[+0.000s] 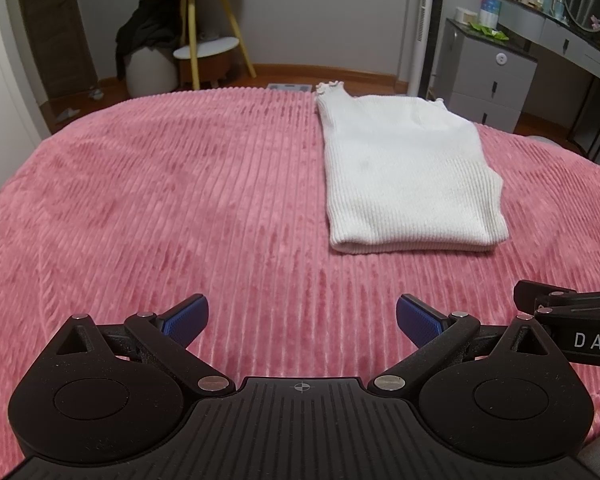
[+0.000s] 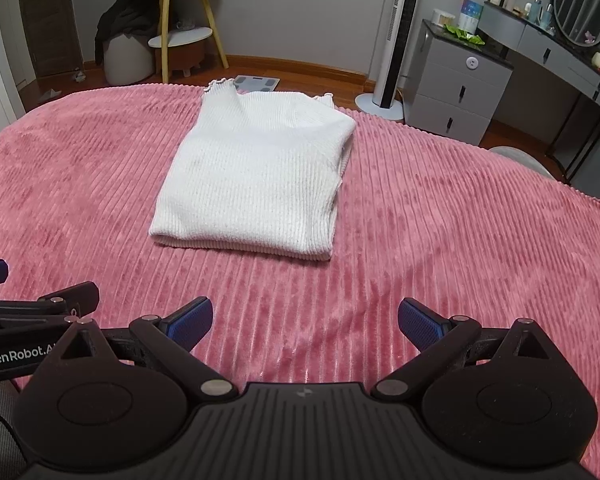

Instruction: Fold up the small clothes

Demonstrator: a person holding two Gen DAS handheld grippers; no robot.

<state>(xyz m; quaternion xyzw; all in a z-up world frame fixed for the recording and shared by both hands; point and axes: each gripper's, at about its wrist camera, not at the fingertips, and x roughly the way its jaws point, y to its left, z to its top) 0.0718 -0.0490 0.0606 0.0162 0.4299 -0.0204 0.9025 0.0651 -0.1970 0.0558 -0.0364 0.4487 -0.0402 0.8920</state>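
A white ribbed knit top (image 1: pixel 404 172) lies folded into a rectangle on the pink ribbed bedspread (image 1: pixel 180 200), its frilled neck at the far end. It also shows in the right wrist view (image 2: pixel 256 176). My left gripper (image 1: pixel 302 320) is open and empty, held near the bed's front, with the top ahead and to its right. My right gripper (image 2: pixel 305 322) is open and empty, with the top ahead and slightly to its left. Each gripper shows at the edge of the other's view.
Beyond the bed stand a yellow-legged side table (image 1: pixel 204 28) with dark clothing, a tower fan (image 2: pixel 396 32), a grey drawer unit (image 2: pixel 456 84) and a vanity desk with a round mirror (image 2: pixel 580 10). A scale (image 2: pixel 256 83) lies on the wooden floor.
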